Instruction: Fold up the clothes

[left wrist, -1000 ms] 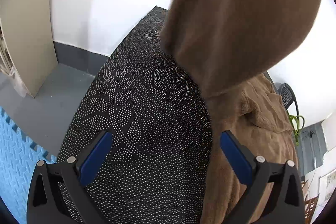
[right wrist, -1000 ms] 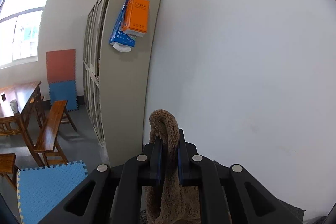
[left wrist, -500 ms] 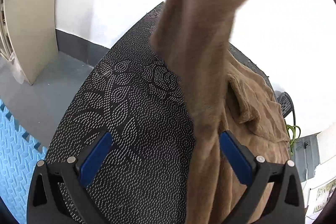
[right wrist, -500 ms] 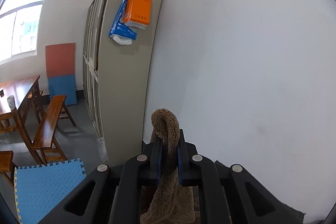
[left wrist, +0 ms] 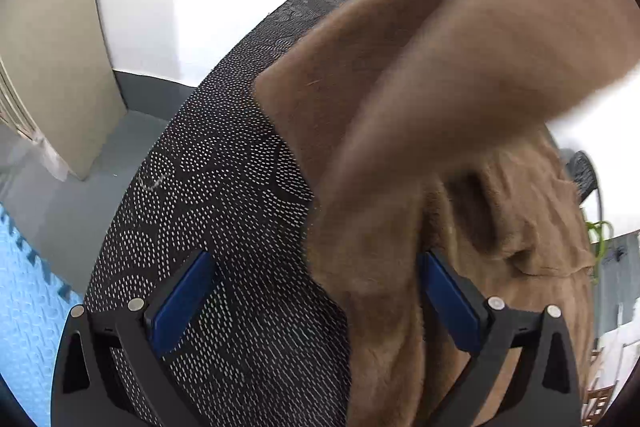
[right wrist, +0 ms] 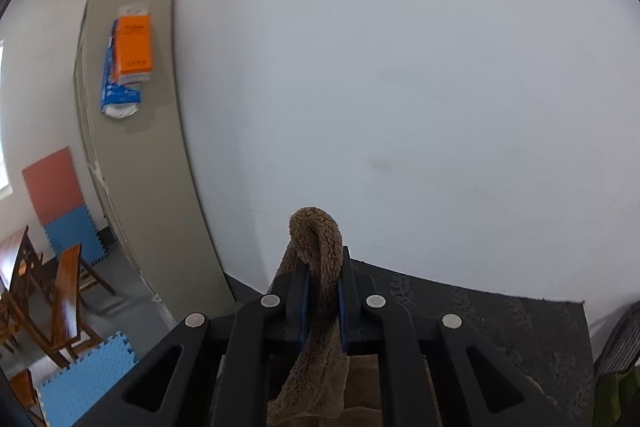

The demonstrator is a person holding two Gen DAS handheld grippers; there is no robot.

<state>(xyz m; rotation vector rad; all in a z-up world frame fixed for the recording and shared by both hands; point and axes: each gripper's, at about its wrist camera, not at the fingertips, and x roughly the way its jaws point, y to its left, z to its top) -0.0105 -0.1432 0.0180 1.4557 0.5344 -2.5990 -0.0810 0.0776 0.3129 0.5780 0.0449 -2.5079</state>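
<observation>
Left gripper: jaws spread wide, blue pads clear of cloth, though a hanging fold of the brown fleece drops between them. The fleece lies on the right side of the dark dotted worktop; a lifted, blurred part sweeps across the upper right and blocks the wall behind.

Right gripper: jaws pressed together on a twisted edge of the fleece, which loops up over the tips and hangs below.

Left view alone shows the bulk of the fleece spread on the worktop, and a blue floor mat at lower left. Right view alone shows a beige cabinet against the white wall, with an orange pack over a blue one on its side; print blurred, unreadable. Further left, wooden benches and red and blue mats against the far wall.
</observation>
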